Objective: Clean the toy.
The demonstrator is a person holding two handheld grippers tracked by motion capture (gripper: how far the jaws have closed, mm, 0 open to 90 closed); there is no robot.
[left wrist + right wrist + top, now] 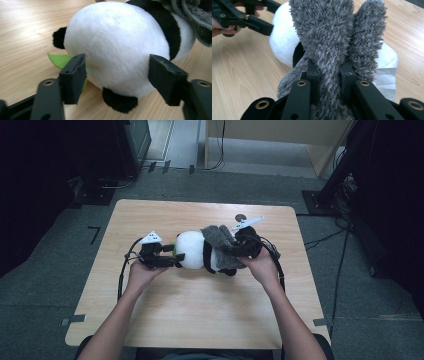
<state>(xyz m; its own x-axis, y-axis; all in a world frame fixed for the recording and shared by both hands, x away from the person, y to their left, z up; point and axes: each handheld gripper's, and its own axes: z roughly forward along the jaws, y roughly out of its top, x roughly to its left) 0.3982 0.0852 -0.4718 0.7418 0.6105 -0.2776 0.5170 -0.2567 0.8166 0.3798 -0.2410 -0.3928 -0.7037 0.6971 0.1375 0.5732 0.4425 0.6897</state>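
Observation:
A black-and-white panda plush (192,251) lies on its side in the middle of the wooden table (200,310). A grey fuzzy cloth (220,242) is draped over its body. My left gripper (175,256) is at the panda's head (115,45), open, with one jaw on each side of the white fur and not squeezing it. A green felt leaf (58,60) pokes out beside the left jaw. My right gripper (328,72) is shut on the grey fuzzy cloth (324,32), which stands up in two folds in front of the plush (283,42).
A white sewn-in label (385,80) sticks out from the plush near the right gripper. A small dark disc (240,217) lies on the table behind the plush. Cables (340,265) and dark stands lie on the floor to the right.

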